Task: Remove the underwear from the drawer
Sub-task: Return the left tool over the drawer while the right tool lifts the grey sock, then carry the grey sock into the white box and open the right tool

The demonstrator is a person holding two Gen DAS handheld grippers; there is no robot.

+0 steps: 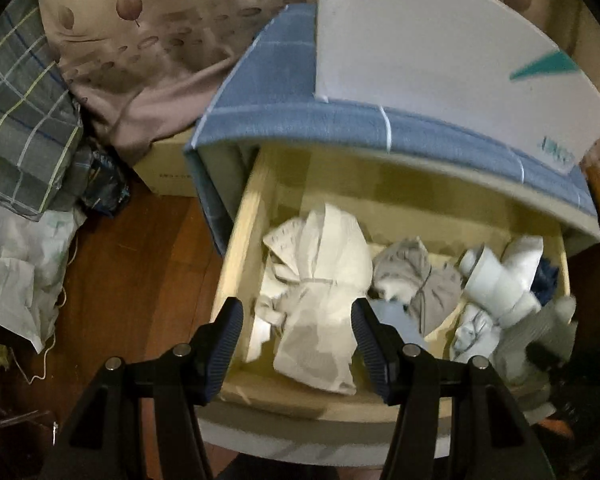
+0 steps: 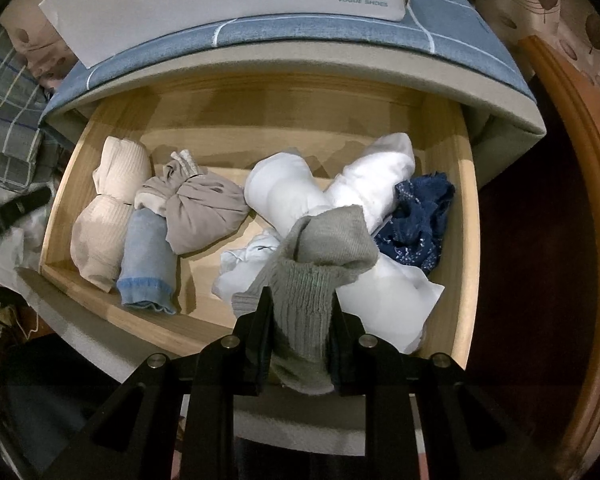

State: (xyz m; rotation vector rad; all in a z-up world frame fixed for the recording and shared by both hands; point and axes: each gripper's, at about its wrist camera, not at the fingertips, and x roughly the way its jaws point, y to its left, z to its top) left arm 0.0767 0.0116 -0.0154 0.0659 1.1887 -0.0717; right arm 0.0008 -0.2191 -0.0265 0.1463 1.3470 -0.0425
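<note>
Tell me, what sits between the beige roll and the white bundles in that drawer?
In the right wrist view, a light blue roll and a knotted grey-brown piece lie between the beige roll and the white bundles.

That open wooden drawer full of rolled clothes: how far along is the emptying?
Done: the pale wooden drawer stands pulled open. In hand: the right gripper is shut on a grey ribbed knit piece, lifted above the pile. The left gripper hangs open over a cream rolled bundle, not touching it. Left: the light blue roll, taupe knotted bundle, white rolls and navy patterned piece all remain inside.
</note>
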